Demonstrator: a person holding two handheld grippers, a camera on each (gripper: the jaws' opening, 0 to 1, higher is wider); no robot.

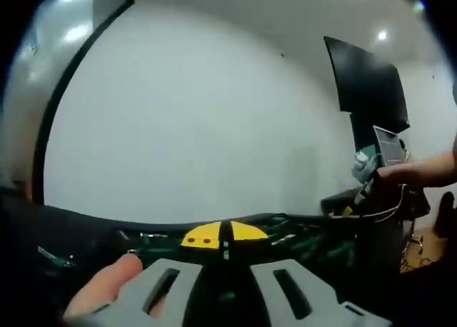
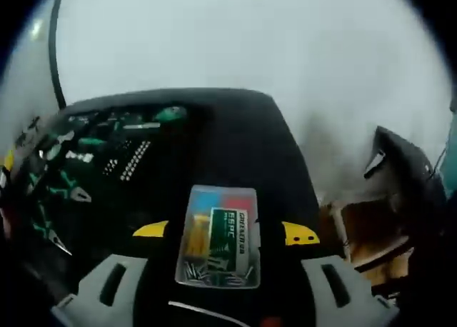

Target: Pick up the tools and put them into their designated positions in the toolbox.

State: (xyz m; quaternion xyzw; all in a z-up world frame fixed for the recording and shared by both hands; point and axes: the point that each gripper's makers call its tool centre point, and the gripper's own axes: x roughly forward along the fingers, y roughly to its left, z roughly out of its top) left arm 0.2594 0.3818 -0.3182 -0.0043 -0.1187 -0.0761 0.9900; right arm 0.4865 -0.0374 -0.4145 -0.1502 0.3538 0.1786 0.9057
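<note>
Right gripper (image 2: 225, 235), low centre, jaws clamped on a clear screw box (image 2: 218, 238); open toolbox (image 2: 93, 163) of green-handled tools at left. Left gripper (image 1: 223, 235), jaws together, before the toolbox.

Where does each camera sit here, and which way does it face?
Left gripper view: rides the left gripper, facing low across the toolbox toward a white wall; a fingertip shows.
Right gripper view: rides the right gripper, looking down on the open toolbox; a clear screw box sits between its yellow-tipped jaws.
Shared: the toolbox and white wall.
</note>
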